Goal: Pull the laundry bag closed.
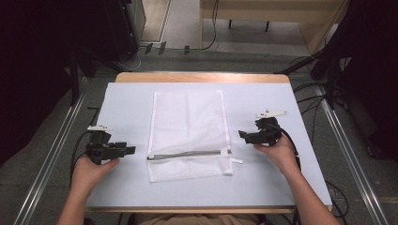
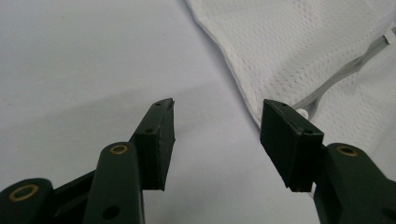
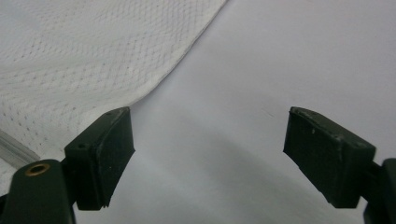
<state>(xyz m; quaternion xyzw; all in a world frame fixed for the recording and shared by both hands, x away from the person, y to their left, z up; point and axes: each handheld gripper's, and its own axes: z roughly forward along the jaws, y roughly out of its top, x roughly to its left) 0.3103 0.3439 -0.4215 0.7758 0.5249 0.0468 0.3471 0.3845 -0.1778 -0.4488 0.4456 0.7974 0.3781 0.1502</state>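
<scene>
A white mesh laundry bag [image 1: 187,133] lies flat in the middle of the table, with a grey zipper [image 1: 185,154] running across it near its front end. My left gripper [image 1: 133,150] rests on the table just left of the bag, pointing at it, open and empty. In the left gripper view the bag's edge [image 2: 243,88] and zipper [image 2: 336,79] lie just beyond the jaws. My right gripper [image 1: 241,135] sits just right of the bag, also open with nothing between its fingers. The bag's mesh [image 3: 93,60] shows beyond its left jaw.
A pale sheet [image 1: 126,112] covers the wooden table [image 1: 202,77]. Cables trail from both grippers off the table's sides. Dark stands and cables crowd the floor on both sides, and metal rails [image 1: 51,154] run along the floor.
</scene>
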